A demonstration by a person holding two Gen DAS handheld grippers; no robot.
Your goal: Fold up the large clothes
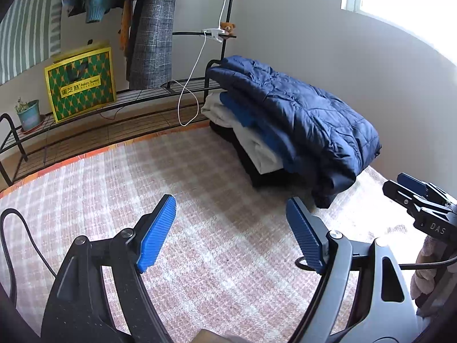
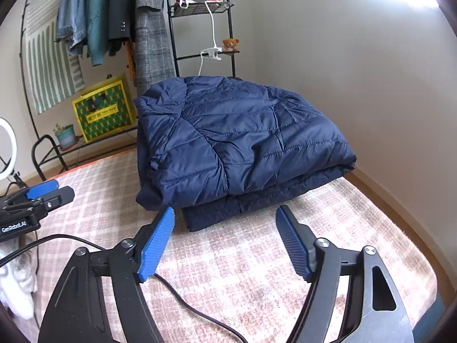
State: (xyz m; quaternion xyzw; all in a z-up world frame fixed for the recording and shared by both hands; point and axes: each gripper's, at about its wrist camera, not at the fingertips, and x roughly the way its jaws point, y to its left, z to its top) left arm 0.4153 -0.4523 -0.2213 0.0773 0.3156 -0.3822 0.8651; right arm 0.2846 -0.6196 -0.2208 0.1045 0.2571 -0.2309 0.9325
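Not much readable here tbh. The green and yellow gift bag (image 1: 81,81) on the low wire rack (image 1: 148,93) has a yellow label strip across its front reading "Asian Sweet", with three Chinese characters to the left of that; I can only make out the last two, 芝林. There's a smaller line under "Asian Sweet", but it's too tiny to read.

From the left wrist view, the right gripper (image 1: 411,184), well right of the bag, shows "DAS" in pale letters on its black body. From the right wrist view, the left gripper (image 2: 45,190) reads "GenRobot.AI" on its side.
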